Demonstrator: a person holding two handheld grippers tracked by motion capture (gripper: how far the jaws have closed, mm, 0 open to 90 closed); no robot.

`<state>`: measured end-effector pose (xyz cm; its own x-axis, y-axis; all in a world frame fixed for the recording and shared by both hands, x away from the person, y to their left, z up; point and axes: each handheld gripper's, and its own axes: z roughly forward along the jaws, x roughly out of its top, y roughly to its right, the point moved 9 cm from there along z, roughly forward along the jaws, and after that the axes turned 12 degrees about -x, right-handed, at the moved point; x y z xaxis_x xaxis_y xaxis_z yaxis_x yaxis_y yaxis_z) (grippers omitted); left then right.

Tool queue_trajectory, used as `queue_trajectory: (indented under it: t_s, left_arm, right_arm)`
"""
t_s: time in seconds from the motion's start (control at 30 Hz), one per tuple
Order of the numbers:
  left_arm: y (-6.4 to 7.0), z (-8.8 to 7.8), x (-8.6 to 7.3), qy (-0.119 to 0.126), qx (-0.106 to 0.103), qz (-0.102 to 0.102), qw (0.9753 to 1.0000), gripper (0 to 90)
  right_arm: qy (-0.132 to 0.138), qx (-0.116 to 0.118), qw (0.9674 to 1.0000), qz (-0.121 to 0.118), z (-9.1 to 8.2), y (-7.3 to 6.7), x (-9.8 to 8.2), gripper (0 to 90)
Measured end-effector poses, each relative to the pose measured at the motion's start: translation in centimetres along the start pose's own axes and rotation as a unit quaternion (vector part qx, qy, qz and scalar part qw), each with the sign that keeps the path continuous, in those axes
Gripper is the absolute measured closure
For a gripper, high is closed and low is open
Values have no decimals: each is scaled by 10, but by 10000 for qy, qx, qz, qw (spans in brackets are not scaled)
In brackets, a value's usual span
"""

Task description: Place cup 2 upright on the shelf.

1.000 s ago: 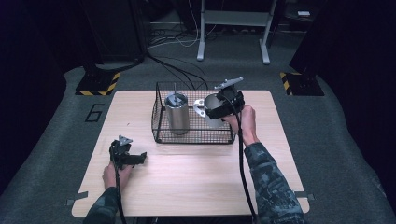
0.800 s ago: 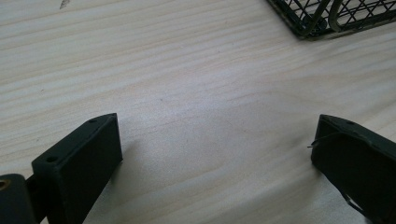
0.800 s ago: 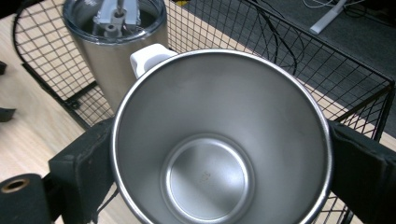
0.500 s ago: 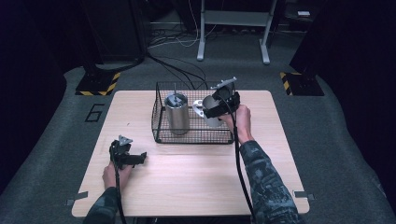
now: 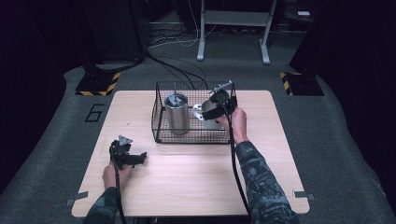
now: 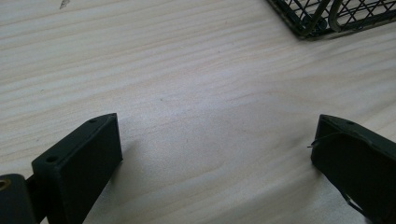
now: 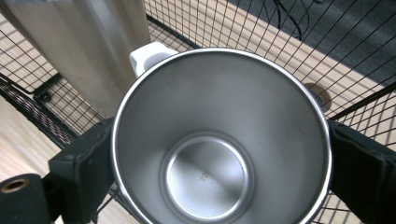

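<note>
Right gripper (image 5: 212,108) holds a steel cup (image 7: 219,140), its two jaws pressed on opposite sides of the cup's wall just under the rim; the left gripper (image 5: 133,158) rests on the bare wood of the table (image 5: 187,186) with its jaws wide apart and nothing between them. The cup, with a white handle (image 7: 148,56) on its far side from the jaws, is inside the wire basket (image 5: 161,135), or just over it; I cannot tell if its bottom touches the basket floor. Beside the right gripper, on the handle side of the cup, a tall metal canister (image 5: 177,113) stands upright in the same basket; in the right gripper view its wall is very near to the white handle.

What I judge can go wrong: the cup wall is smooth and round, so the jaws may slip on it and the cup may tilt or fall if the grip loosens too high; the handle may knock the canister and push it over; the jaws or the cup may catch in the basket wires on the way out, and drag the basket, because the left gripper is well apart and does not steady it.
</note>
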<state>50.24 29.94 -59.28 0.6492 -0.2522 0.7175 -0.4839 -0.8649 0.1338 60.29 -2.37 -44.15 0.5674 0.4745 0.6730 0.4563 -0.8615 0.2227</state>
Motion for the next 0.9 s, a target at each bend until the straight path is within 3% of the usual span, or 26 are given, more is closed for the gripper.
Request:
queue_trajectory:
  t_s: [0.6,0.9]
  left_arm:
    - [0,0,0,-1,-4,9,10000,17]
    - [0,0,0,-6,-19,5,10000,17]
  right_arm:
    - [-414,-92,9989,176,28,-6,-17,59]
    - [-476,-85,9984,276,35,-8,-22,58]
